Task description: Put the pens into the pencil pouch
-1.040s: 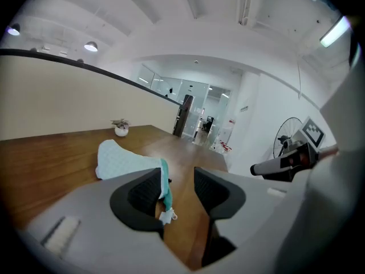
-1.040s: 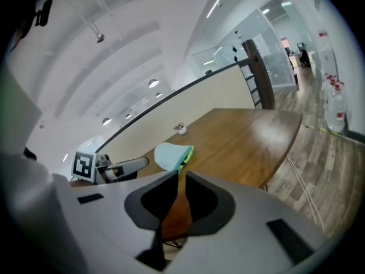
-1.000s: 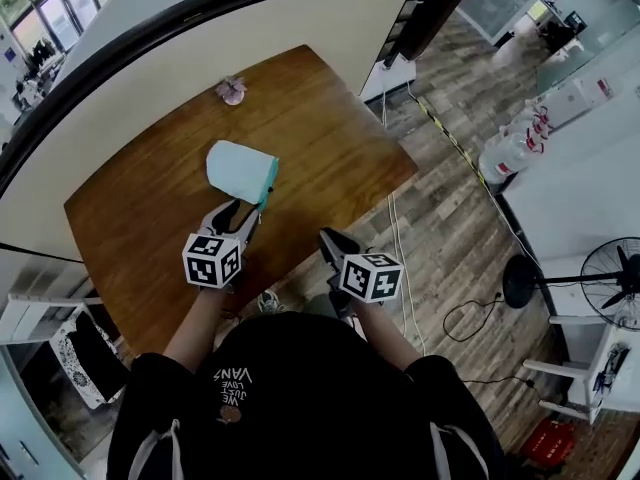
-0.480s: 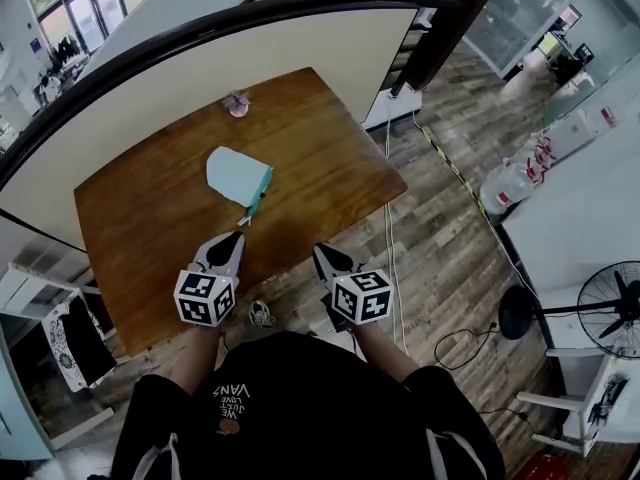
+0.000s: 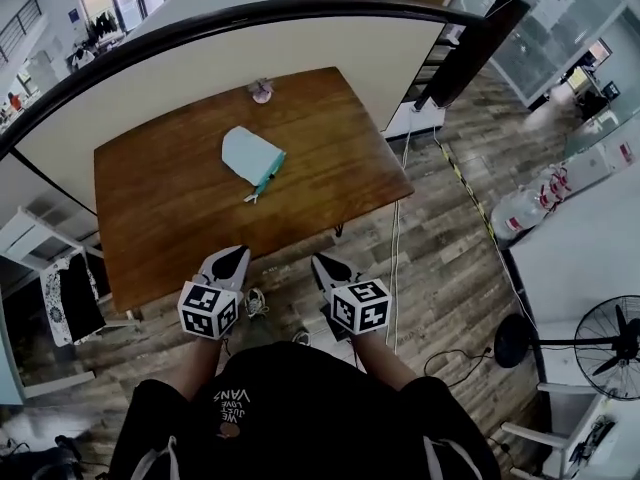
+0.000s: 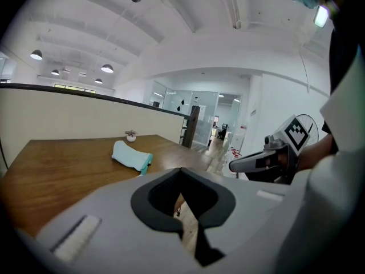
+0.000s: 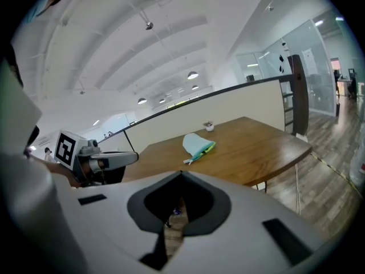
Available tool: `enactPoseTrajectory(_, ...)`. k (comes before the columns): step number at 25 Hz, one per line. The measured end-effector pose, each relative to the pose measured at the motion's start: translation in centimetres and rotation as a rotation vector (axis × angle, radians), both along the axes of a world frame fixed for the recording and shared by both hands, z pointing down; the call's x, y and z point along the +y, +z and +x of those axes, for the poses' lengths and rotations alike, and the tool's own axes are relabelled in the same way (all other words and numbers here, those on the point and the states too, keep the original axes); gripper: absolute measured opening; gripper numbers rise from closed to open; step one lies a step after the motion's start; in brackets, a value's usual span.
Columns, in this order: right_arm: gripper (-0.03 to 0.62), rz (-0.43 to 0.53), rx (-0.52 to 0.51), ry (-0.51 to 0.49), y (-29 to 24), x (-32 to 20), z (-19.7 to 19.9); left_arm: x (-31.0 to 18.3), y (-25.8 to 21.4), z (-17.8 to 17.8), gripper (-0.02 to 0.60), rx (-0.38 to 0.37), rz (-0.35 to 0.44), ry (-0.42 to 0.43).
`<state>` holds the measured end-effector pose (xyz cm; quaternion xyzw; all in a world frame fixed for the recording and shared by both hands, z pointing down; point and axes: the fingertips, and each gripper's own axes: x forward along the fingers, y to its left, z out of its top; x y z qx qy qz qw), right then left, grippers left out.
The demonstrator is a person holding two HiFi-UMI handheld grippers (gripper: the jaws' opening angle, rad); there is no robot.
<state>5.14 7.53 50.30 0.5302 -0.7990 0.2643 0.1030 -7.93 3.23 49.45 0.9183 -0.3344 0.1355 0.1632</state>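
**Both grippers shut and empty, pouch lying well ahead of them on the table**

The wooden table (image 5: 180, 218) spreads out ahead of both of your jaw pairs and lower than them. Its near edge is just beyond the tips in the head view, so both grippers sit out over the plank floor (image 5: 440, 238) rather than over the tabletop. A cream partition (image 5: 200, 78) with a dark rail runs along the table's far side.

Your left gripper (image 5: 238, 254) has its jaws pressed together with nothing between them; through the gap behind the tips you see only floor. Your right gripper (image 5: 322, 262) is the same, jaws fully together and holding nothing. The two grippers are side by side and apart, both pointing towards the table.

The pencil pouch (image 5: 250, 154) lies flat on the tabletop, well ahead of both jaw pairs. It is left of the left jaws' line and almost straight ahead of the right jaws. Its teal-edged mouth faces back towards you.

A small pot (image 5: 262, 91) stands beyond the pouch, near the table's far edge.

A thin pale tip (image 5: 250, 198) sticks out at the pouch's mouth, towards your jaws. You cannot tell from here whether it is a pen or a zip pull.
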Motion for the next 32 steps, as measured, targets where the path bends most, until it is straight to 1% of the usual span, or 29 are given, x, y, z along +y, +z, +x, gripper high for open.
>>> enactPoseTrajectory(5, 0.012, 0.0, 0.008, -0.039, 0.4, 2.2, -0.3, 3.3, 0.3, -0.2, 0.011, -0.025, 0.014, -0.015)
enactPoseTrajectory(14, 0.012, -0.003, 0.029, -0.075, 1.0, 5.2, -0.1, 7.2, 0.2, 0.3, 0.011, -0.017, 0.018, -0.035)
enactPoseTrajectory(23, 0.012, -0.002, 0.046, -0.098, 1.2, 6.4, -0.3, 8.7, 0.6, 0.0, 0.011, -0.034, 0.022, -0.058)
enactPoseTrajectory(32, 0.012, 0.001, 0.053, -0.112, 1.4, 6.3, -1.0, 8.9, 0.6, -0.7, 0.011, -0.016, 0.021, -0.069)
